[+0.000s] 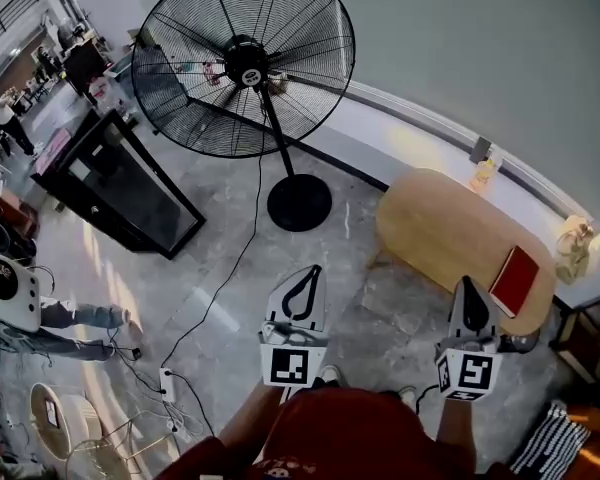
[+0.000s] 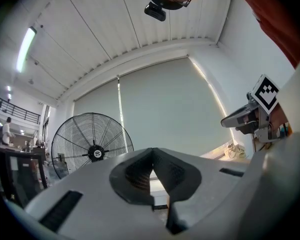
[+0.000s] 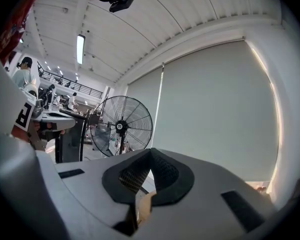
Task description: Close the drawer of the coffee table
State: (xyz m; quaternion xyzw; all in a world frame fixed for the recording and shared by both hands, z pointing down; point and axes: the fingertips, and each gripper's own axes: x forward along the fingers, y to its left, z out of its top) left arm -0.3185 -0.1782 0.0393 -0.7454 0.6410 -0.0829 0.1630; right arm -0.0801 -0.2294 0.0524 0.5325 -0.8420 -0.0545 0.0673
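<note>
Closest in is the person's red top (image 1: 350, 433), with both arms reaching forward over the grey stone floor (image 1: 380, 308).

The left gripper (image 1: 314, 271) sits well off the coffee table's (image 1: 435, 230) near-left side. Its own view shows the jaws together at the tips, with nothing between them. The right gripper (image 1: 467, 286) hovers just short of the coffee table's near edge. Its jaws are together too and it carries nothing, though pale wood shows through the gap below the tips in the right gripper view.

The coffee table is a rounded, light-wood piece lying straight ahead of the right gripper. From this angle I cannot make out its drawer. A red book (image 1: 515, 280) lies flat on the top at the table's right end.

Left of the table and near the person, a white power strip (image 1: 167, 383) lies on the floor, and a black cable (image 1: 230, 268) runs up from it. Further out, left of the table's far end, stands a big black pedestal fan (image 1: 245, 63) on a round base. Beyond that, farther left again, is a black glass-fronted cabinet (image 1: 115, 183). Behind the table runs the pale wall (image 1: 480, 58).
</note>
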